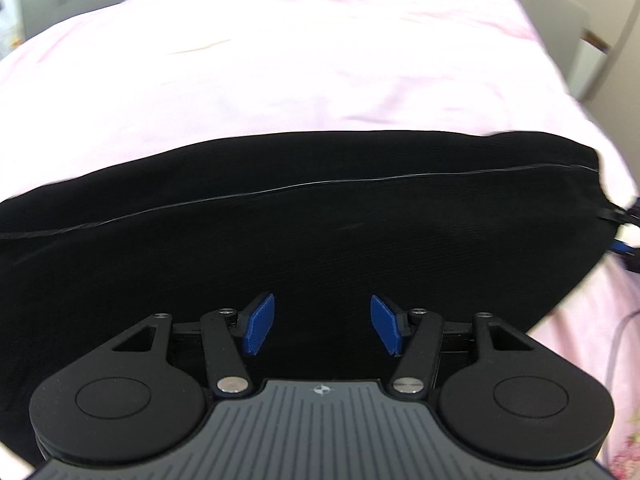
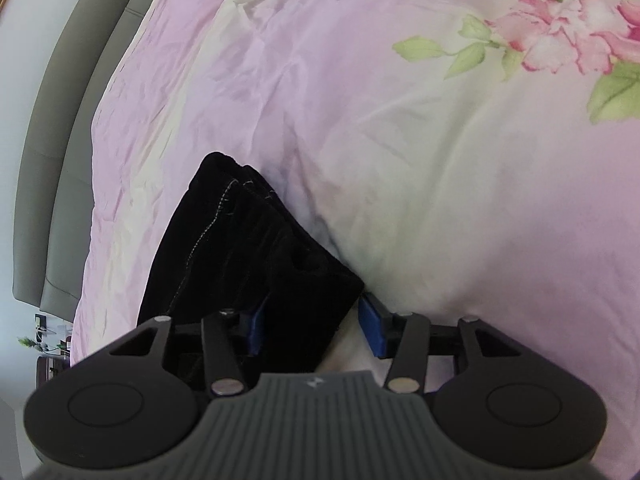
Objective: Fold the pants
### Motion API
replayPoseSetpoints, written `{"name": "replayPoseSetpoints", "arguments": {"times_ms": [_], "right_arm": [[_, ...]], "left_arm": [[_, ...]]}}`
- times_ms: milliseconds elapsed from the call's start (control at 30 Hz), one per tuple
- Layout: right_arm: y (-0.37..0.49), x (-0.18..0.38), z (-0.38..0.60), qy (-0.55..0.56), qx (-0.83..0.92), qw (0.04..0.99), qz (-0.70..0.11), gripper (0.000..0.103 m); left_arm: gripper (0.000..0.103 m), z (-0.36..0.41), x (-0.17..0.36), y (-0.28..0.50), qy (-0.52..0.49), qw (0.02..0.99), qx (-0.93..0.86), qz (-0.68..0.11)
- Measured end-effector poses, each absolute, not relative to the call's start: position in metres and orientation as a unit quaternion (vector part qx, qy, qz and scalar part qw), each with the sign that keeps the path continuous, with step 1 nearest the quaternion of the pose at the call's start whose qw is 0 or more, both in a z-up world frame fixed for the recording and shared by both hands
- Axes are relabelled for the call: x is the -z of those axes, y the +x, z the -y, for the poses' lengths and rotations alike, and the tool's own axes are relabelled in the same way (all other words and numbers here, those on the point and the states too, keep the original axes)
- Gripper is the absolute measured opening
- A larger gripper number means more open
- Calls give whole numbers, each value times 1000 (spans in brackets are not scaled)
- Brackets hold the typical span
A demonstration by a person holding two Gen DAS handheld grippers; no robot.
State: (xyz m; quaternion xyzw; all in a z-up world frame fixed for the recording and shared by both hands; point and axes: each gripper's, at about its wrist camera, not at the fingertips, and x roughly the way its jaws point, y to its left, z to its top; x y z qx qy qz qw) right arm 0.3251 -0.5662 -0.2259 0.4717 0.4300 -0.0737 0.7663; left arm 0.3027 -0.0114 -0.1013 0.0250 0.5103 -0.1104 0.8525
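Black fabric pants (image 1: 320, 216), folded flat, lie across pink floral bedsheet (image 1: 320, 60). Left gripper (image 1: 322, 326) hovers above them, blue pads spread, nothing between. Right gripper (image 2: 316, 326) low at pants' end (image 2: 248, 256), jaws apart; cloth sits between, far pad clear of it

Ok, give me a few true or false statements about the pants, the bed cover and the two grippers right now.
1. The pants are black. True.
2. The bed cover is plain blue. False: it is pink with a flower print.
3. The left gripper stands open over the black cloth. True.
4. The right gripper is clamped shut on the pants. False: its right pad stands clear of the cloth.
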Motion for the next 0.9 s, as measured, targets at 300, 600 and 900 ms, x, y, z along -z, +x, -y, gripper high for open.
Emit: {"name": "replayPoseSetpoints", "arguments": {"times_ms": [300,600,900], "right_arm": [[330,225,553,441,71,787,-427,35],[328,177,537,371,47,836,-401,29],[339,99,484,293,0,883,-366,27]], "left_arm": [[56,100,128,318,42,833,198,-515],[57,120,157,334,68,828,187,-524],[59,144,164,328,111,835,186,-506]]}}
